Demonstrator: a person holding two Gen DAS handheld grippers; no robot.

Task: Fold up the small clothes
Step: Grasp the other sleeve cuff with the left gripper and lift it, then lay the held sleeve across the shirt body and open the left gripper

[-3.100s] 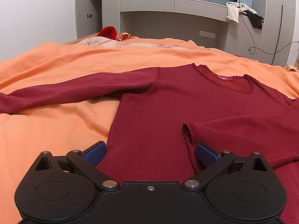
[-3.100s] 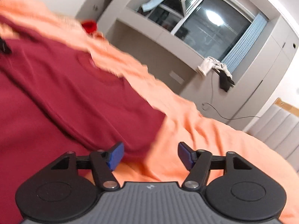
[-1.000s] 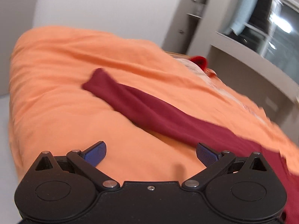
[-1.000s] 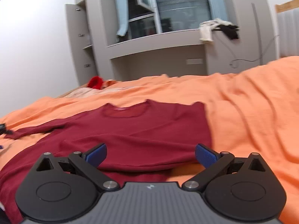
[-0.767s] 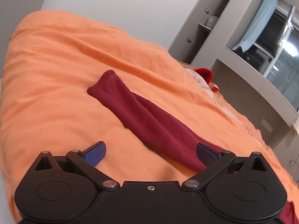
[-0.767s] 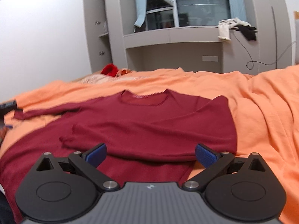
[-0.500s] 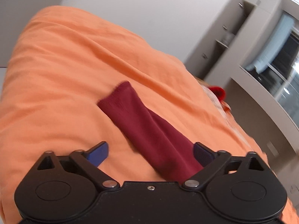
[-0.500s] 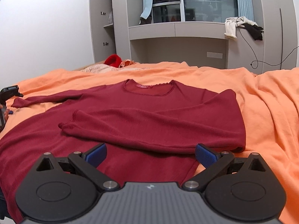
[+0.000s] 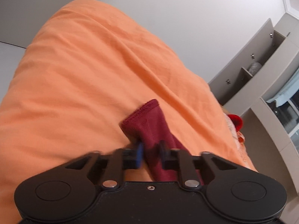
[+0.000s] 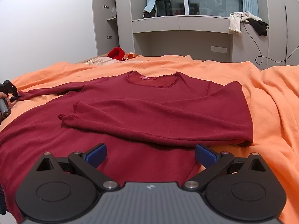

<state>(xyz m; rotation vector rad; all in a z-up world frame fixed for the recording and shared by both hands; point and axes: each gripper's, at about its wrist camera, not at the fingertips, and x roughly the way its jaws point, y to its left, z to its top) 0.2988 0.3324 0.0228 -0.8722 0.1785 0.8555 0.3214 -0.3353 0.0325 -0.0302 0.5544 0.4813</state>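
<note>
While the right gripper hangs wide open over the hem of the shirt, gripping nothing, the left gripper has just been closing its jaws, and the frames show the sleeve between them: the blue pads press on the cloth a little back from the cuff. I judge that a firm pinch, though the picture is slightly blurred.

The shirt lies flat on the orange bedspread, neck toward the far wall, hem toward the right gripper. Its right sleeve is already folded across the chest. The left sleeve stretches straight out to the left side, well away from the body, and its long axis runs from the shoulder outward to the cuff. In the left wrist view that axis runs forward and a bit leftward from the gripper, so the cuff points away from it, toward the edge of the bed.

The coming move turns on this: the body lies behind and to the right of the left gripper, so the sleeve probably has to be carried back along its own axis and laid over the chest. The left hand is by far the nearer one.
</note>
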